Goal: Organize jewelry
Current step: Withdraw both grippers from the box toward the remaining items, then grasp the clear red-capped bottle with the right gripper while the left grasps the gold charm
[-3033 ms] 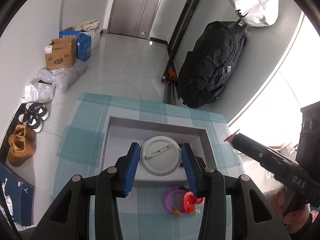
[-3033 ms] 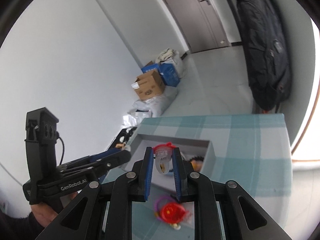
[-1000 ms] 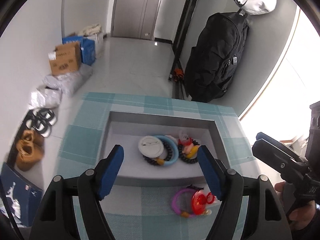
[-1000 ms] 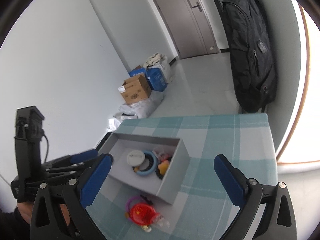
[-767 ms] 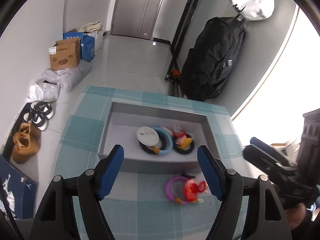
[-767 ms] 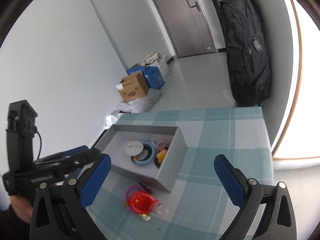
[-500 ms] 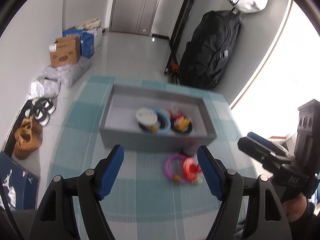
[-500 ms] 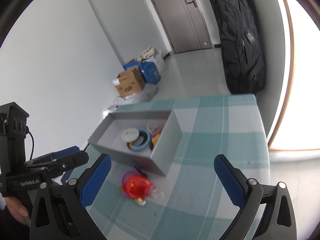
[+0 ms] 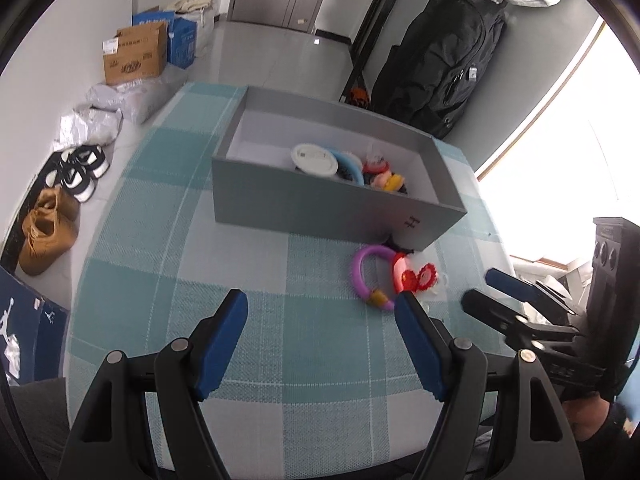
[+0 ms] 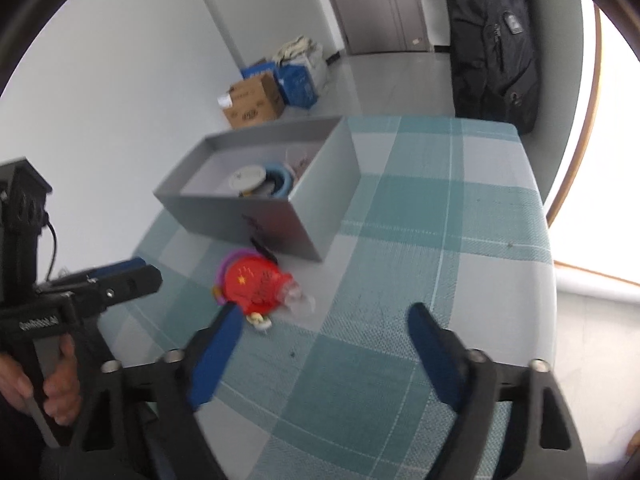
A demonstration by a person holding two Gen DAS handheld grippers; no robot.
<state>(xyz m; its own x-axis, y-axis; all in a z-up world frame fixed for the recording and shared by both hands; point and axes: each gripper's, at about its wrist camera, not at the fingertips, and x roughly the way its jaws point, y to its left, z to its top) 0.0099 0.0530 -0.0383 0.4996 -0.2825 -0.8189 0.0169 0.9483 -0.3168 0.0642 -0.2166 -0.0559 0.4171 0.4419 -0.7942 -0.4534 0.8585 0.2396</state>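
Observation:
A grey open box (image 9: 332, 208) stands on the teal checked tablecloth (image 9: 168, 280) and holds a white round badge (image 9: 314, 159), a blue ring (image 9: 352, 164) and red and yellow pieces (image 9: 384, 178). In front of its right corner lie a purple ring (image 9: 366, 276) and a red ornament (image 9: 412, 276). My left gripper (image 9: 320, 304) hangs open over bare cloth, left of that pile. My right gripper (image 10: 324, 316) is open with its jaws closing and nothing between them. The red ornament (image 10: 256, 284) lies just ahead of its left finger. The left gripper (image 10: 146, 272) also shows there.
Beyond the table a black backpack (image 9: 436, 60) hangs on the wall. Cardboard boxes (image 9: 134, 56) and shoes (image 9: 76, 168) sit on the floor to the left. The table's right edge (image 10: 552, 280) runs beside a bright window. A hand (image 10: 60, 384) grips the left gripper's handle.
Both grippers let go of their pieces, which now lie in the box, then drew back and sank toward the cloth. The right jaws stand narrower than half a second ago.

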